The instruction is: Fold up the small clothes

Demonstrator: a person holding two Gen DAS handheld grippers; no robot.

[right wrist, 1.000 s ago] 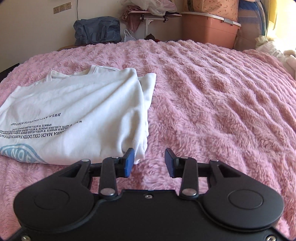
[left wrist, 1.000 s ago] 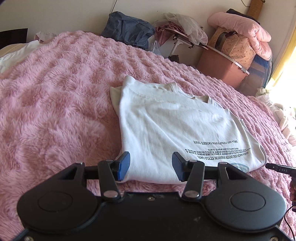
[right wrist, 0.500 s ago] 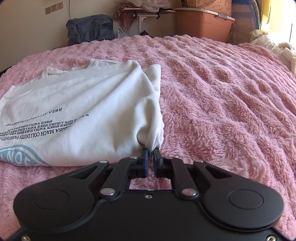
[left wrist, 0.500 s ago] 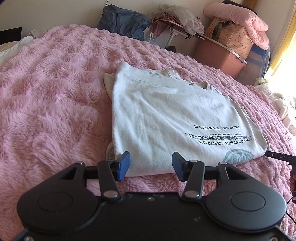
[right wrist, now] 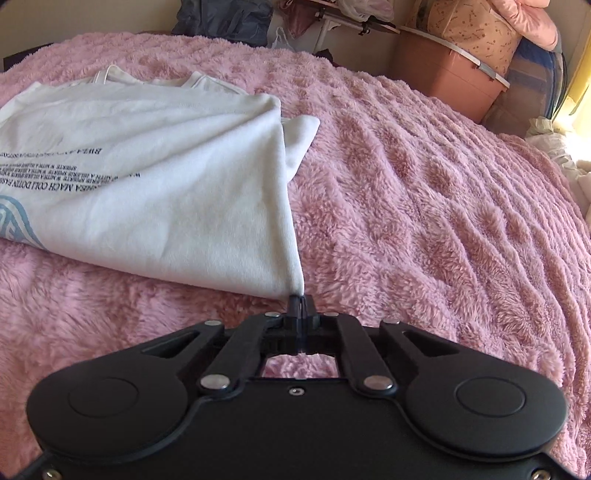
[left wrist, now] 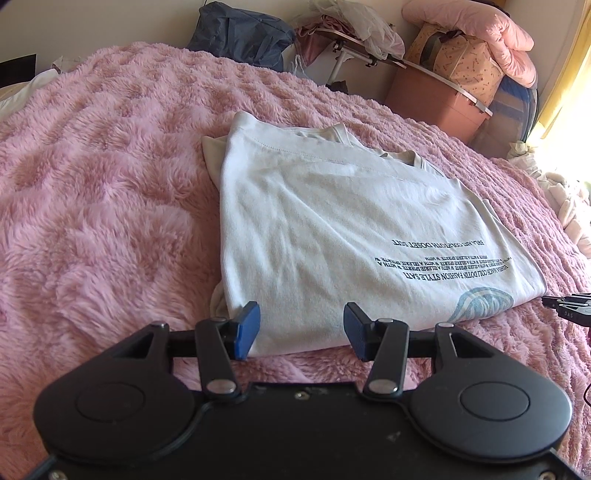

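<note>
A white T-shirt [left wrist: 332,229] with dark printed text and a blue emblem lies partly folded on the pink fluffy blanket [left wrist: 92,192]. My left gripper [left wrist: 301,334] is open, its blue pads either side of the shirt's near edge, just above it. My right gripper [right wrist: 300,304] is shut on the shirt's near right corner [right wrist: 291,282] and lifts it a little, so the cloth [right wrist: 166,184] stretches taut toward it. The right gripper's tip also shows at the right edge of the left wrist view [left wrist: 569,304].
Past the bed's far edge stand a dark blue bag [left wrist: 240,37], a folding table with clothes [left wrist: 354,40], a brown storage box [left wrist: 436,99] and pink bedding [left wrist: 480,33]. White cloth [left wrist: 569,206] lies at the bed's right side.
My right gripper closed on the shirt's near right corner and has pulled it up and back. My left gripper moved closer to the shirt's near edge and stays open.
</note>
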